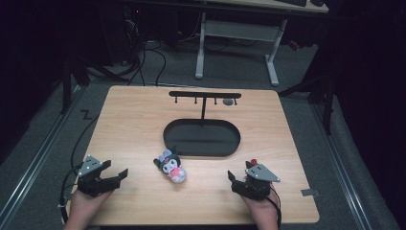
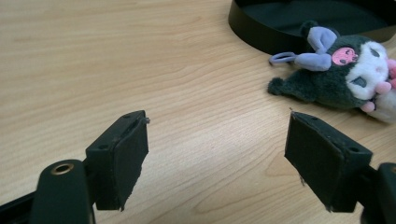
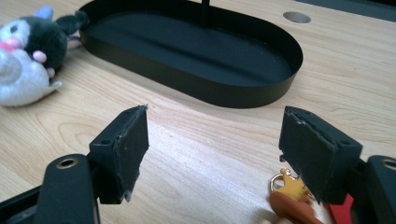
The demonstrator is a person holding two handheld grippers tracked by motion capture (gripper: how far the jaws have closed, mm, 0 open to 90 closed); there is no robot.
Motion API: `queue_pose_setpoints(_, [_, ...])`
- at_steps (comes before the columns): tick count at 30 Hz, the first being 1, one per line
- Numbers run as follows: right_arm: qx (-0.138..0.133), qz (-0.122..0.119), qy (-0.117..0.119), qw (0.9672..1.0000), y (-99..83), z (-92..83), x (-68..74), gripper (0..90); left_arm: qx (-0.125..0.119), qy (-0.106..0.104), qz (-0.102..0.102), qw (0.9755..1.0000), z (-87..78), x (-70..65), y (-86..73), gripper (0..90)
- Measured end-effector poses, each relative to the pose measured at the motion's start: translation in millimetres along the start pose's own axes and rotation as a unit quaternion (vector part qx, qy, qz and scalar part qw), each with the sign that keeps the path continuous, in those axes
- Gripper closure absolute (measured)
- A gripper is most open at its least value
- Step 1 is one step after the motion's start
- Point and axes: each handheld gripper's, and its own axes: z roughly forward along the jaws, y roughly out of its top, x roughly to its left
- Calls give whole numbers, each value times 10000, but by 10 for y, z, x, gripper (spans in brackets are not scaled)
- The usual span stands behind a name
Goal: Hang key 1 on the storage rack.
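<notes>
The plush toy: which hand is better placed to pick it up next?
Probably the left. The left gripper is open and points toward the plush toy, with bare table between; the right gripper faces the tray.

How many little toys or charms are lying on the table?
2. A plush toy lies mid-table, just in front of the black tray. A small orange charm with a gold ring sits by the right tool, partly hidden behind its jaw.
</notes>
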Motion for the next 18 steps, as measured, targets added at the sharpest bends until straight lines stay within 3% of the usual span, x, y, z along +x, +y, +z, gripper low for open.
queue_pose_setpoints(5, [107, 5, 61, 9999, -63, 10, -19, 230, 123, -12, 179, 9998, 94, -50, 8, 221])
queue_pose_setpoints(9, [28, 146, 69, 9999, -80, 0, -54, 225, 170, 4, 373, 9992, 123, -86, 14, 220])
queue_pose_setpoints(12, [67, 247, 112, 9996, -106, -13, -74, 225, 102, 26, 474, 9988, 131, -108, 48, 221])
queue_pose_setpoints(18, [186, 166, 68, 9997, -158, -64, -66, 225, -8, -80, 584, 9983, 170, -123, 91, 226])
